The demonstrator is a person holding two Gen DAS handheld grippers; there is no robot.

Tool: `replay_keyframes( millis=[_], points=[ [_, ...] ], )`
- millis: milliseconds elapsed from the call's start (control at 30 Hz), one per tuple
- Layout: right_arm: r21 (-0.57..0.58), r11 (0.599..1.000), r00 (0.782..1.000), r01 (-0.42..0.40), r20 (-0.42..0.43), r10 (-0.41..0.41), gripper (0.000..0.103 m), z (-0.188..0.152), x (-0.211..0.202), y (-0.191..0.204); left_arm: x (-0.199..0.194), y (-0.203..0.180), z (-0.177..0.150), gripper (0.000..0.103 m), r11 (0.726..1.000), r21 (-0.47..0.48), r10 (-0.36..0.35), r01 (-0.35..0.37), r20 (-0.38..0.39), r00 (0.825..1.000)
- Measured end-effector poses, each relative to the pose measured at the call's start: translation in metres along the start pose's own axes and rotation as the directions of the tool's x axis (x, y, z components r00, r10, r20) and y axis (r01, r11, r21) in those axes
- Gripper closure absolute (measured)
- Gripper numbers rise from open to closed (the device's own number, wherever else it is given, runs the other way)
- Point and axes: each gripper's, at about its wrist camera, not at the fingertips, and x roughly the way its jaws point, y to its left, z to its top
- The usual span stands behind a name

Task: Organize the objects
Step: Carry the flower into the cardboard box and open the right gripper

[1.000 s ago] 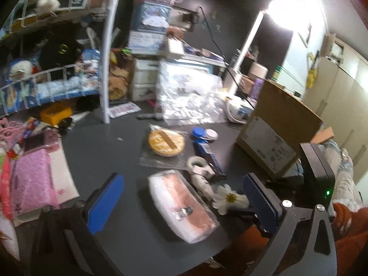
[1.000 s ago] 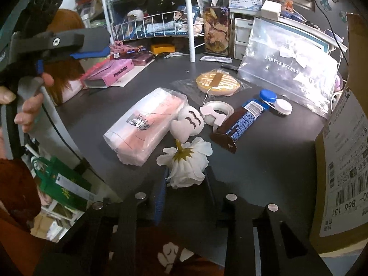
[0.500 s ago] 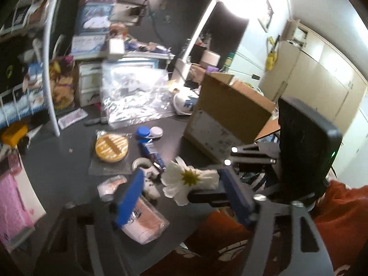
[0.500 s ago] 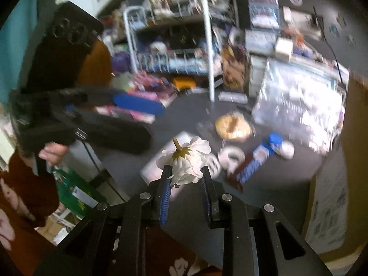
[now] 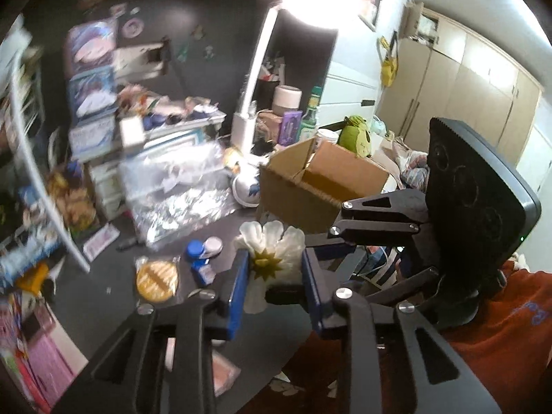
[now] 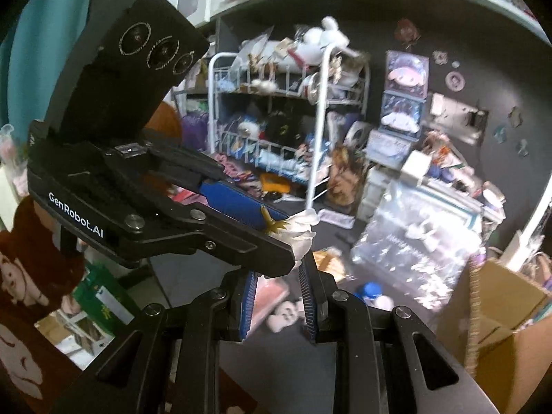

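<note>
A white artificial flower (image 5: 272, 258) with a yellow centre is held in the air above the dark table (image 5: 103, 296). Both grippers meet at it. In the left wrist view my left gripper (image 5: 272, 269) has its blue pads on either side of the flower, and my right gripper (image 5: 348, 238) reaches in from the right. In the right wrist view the flower (image 6: 296, 231) sits above my right gripper (image 6: 279, 276), with the left gripper's finger across it. Which gripper bears the flower is unclear.
An open cardboard box (image 5: 321, 179) stands at the table's right. On the table lie a round wrapped biscuit (image 5: 157, 279), a blue tube with cap (image 5: 200, 258), a clear plastic bag (image 5: 179, 186) and a pink wrapped pack (image 6: 269, 293). A white wire rack (image 6: 286, 120) stands at the back left.
My right gripper lifted the flower off the table and turned left. My left gripper rose and closed in around the flower, narrowing its jaws.
</note>
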Motion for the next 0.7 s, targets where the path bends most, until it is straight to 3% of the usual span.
replay_keyframes(
  millis=[300, 700],
  points=[
    [0.055, 0.991, 0.993, 0.122, -0.012, -0.121, 0.084, -0.009, -0.044, -0.061, 0.058, -0.041, 0.066, 0.076, 0.996, 0.074, -0.049, 0.054, -0.07, 0.996],
    [0.14, 0.97, 0.971, 0.199, -0.163, -0.176, 0.084, -0.03, -0.058, -0.146, 0.141, -0.06, 0.117, 0.075, 0.993, 0.069, -0.079, 0.094, -0.201, 0.976]
  ],
)
